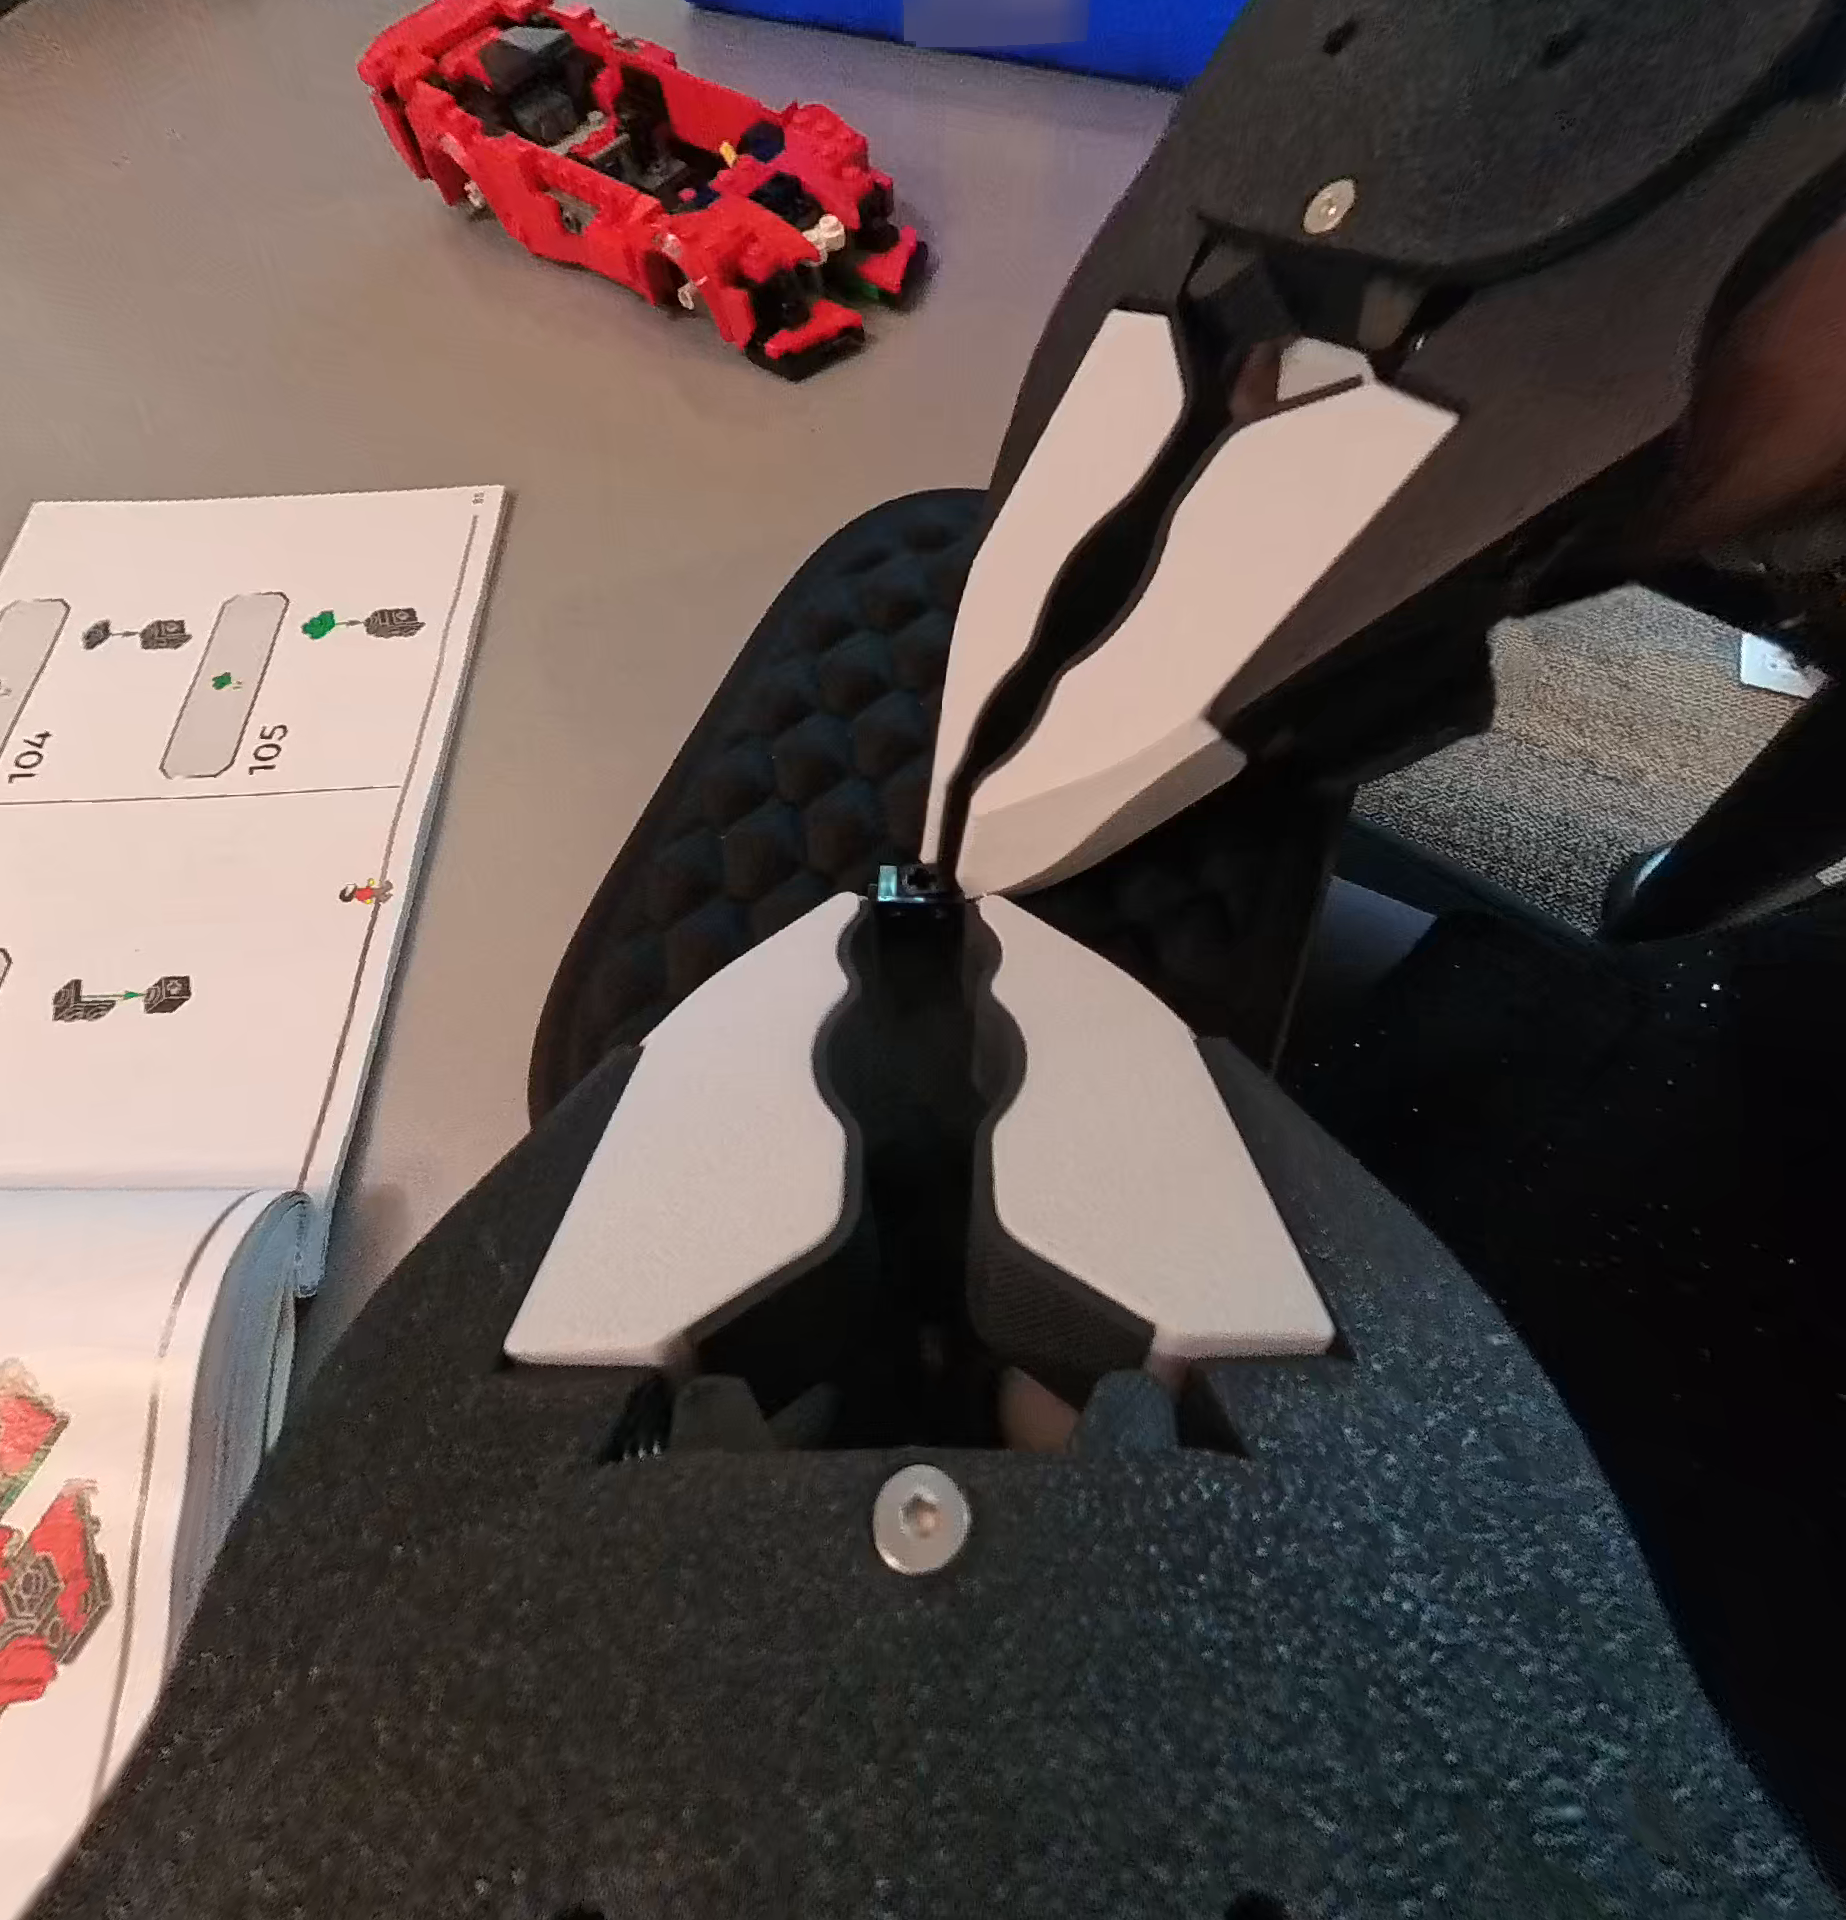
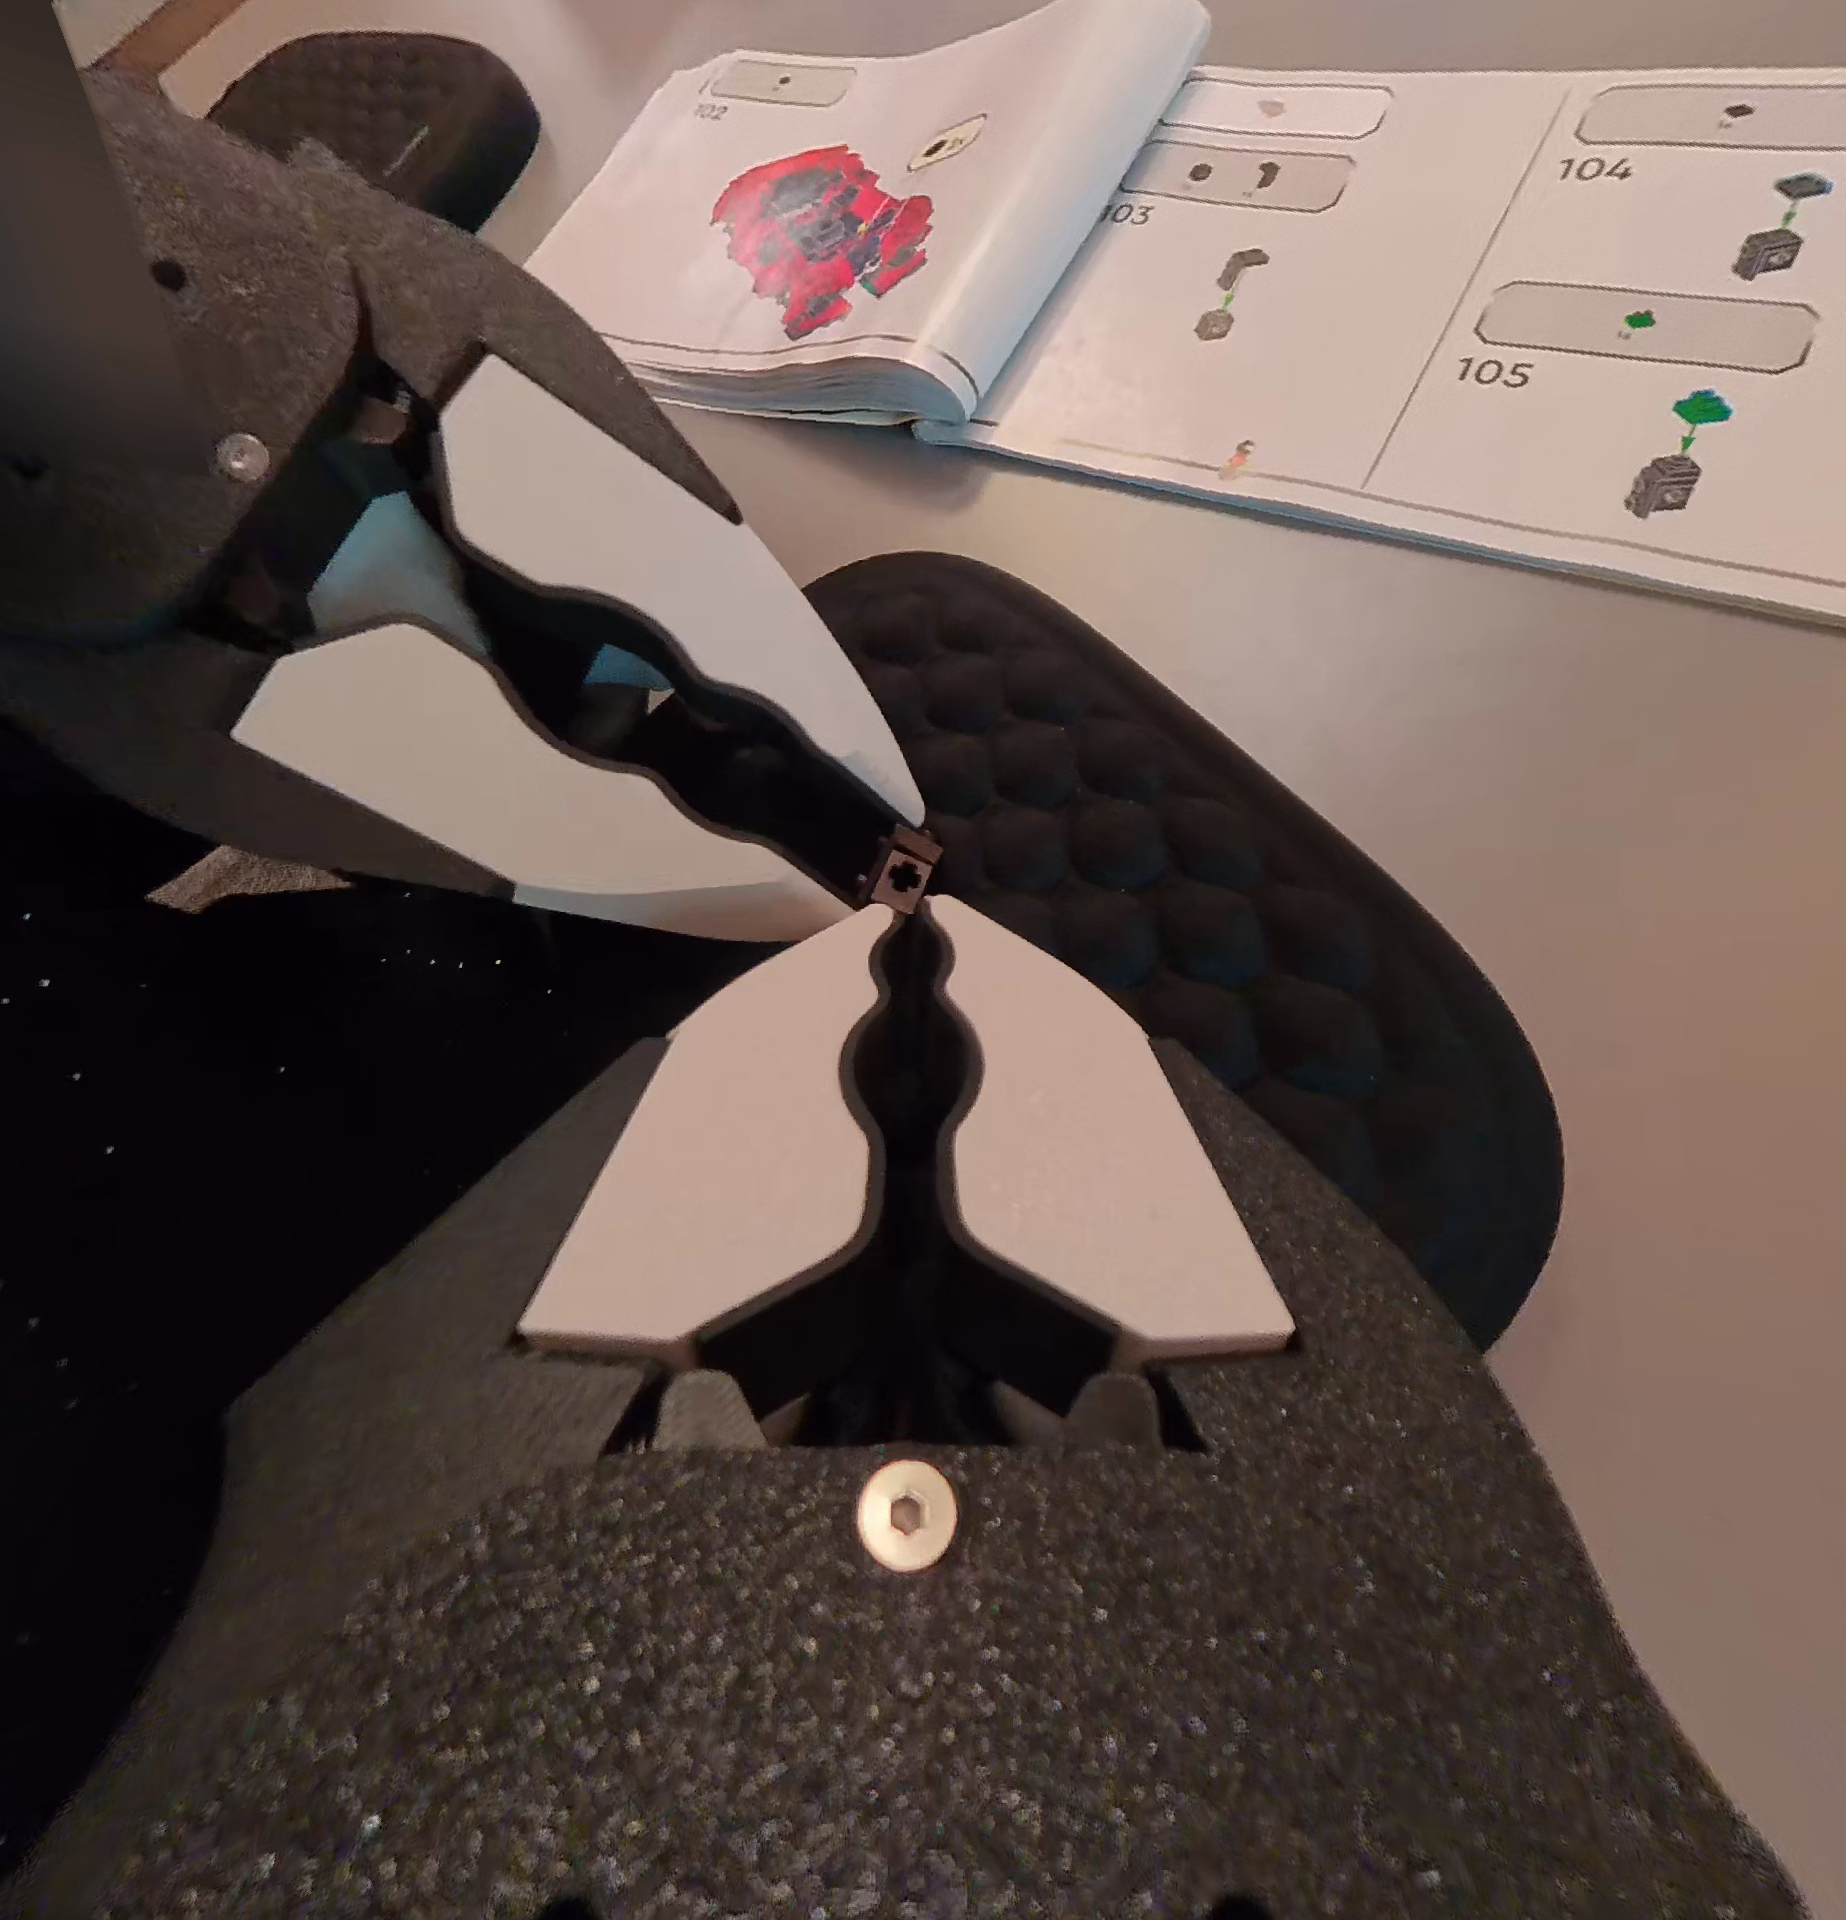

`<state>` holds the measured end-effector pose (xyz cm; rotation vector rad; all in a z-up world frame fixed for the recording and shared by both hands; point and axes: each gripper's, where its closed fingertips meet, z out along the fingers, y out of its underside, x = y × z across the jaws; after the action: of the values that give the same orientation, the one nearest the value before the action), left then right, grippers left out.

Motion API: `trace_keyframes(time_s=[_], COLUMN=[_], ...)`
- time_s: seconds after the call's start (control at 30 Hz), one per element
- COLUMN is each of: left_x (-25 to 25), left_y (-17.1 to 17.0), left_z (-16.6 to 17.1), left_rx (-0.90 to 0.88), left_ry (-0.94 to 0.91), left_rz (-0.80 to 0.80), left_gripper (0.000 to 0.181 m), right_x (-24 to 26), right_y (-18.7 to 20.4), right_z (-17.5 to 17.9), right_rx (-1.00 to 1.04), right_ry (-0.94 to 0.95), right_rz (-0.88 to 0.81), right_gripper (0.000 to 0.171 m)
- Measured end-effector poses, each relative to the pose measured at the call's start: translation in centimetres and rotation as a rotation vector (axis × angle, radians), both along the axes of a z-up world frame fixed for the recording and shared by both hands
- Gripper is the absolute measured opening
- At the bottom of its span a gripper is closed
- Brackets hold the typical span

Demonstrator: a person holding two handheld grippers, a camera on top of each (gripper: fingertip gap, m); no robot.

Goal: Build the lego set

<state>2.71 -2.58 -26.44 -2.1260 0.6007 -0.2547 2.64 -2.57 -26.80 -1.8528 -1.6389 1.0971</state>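
Observation:
A small black Lego cube (image 1: 911, 883) is pinched between the tips of my left gripper (image 1: 919, 906), held above a black honeycomb pad (image 1: 794, 748). In the right wrist view the cube (image 2: 903, 875) shows a cross-shaped hole and sits in the left gripper (image 2: 891, 854), which reaches in from the upper left. My right gripper (image 2: 904, 918) is shut, with its tips against the cube. In the left wrist view it (image 1: 945, 868) reaches in from the upper right. I cannot tell if it holds a tiny part. A half-built red Lego car (image 1: 638, 177) stands far back on the table.
An open instruction booklet (image 1: 223, 831) lies on the grey table to the left, and also shows in the right wrist view (image 2: 1314, 312). The honeycomb pad (image 2: 1158, 883) lies at the table's near edge. A blue object (image 1: 1002, 31) sits at the far back. Less than 4 cm separates the two grippers' tips.

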Motion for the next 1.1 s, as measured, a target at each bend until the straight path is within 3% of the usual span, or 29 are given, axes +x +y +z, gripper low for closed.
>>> trace_keyframes(time_s=[0.17,0.33,0.5,0.67,0.9,1.1], left_x=[0.1,0.17,0.26,0.33,0.85,0.81], left_y=[-0.16,-0.29,-0.33,-0.33,-0.37,-0.37], left_z=[0.01,0.04,0.07,0.09,0.09,0.04], left_rx=[-0.009,-0.049,-0.051,-0.025,-0.006,-0.015], left_ry=[-0.024,-0.089,-0.099,-0.065,-0.033,-0.039], left_rz=[-0.054,-0.09,-0.096,-0.096,-0.15,-0.149], left_gripper=[0.015,0.015,0.015,0.016,0.016,0.015], right_x=[0.21,0.17,0.15,-0.18,-0.09,0.03], right_y=[-0.35,-0.35,-0.27,0.44,-0.3,-0.46], right_z=[0.09,-0.09,0.03,0.47,0.31,0.17], right_rx=[0.006,0.2,0.303,0.477,0.481,0.388], right_ry=[-0.001,0.015,0.091,0.159,0.152,0.167], right_rz=[0.164,0.361,0.42,0.423,0.749,0.715], right_gripper=[0.002,0.002,0.004,0.022,0.022,0.016])
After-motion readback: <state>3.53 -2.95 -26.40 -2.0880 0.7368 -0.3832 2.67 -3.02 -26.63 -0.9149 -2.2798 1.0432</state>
